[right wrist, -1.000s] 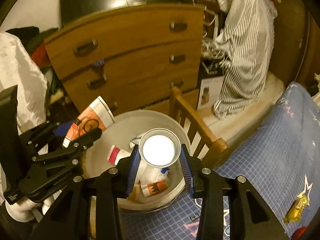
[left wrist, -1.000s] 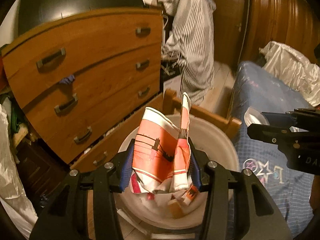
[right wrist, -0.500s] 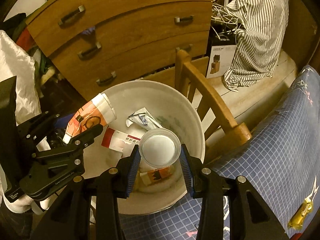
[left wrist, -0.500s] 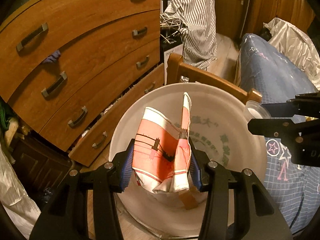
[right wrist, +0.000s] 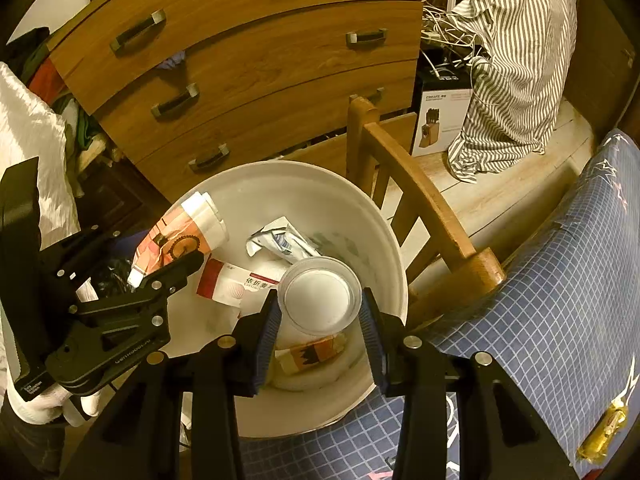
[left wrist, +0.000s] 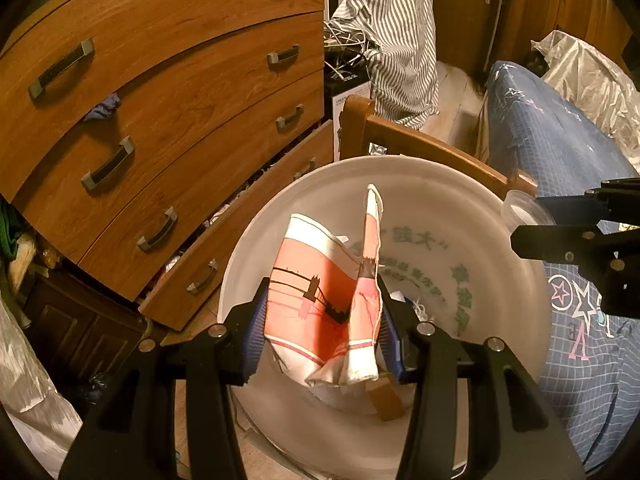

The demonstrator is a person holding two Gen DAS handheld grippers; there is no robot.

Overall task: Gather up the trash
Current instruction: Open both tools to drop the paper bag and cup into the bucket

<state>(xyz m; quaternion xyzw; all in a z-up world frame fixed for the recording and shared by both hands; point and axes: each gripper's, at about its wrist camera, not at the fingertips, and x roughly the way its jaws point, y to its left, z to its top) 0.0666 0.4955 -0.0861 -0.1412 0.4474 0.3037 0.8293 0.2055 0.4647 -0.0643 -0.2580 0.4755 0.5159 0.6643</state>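
Both grippers had dropped toward the bin, whose mouth now filled the view below them. Left gripper stayed clamped on a crushed paper cup; right gripper gripped a clear plastic cup. Each pointed steeply down, its load hanging just ahead of the fingertips, over wrappers already inside. To finish well, judging from this, each should open only while its cup hung inside the rim, the right one being nearest the edge
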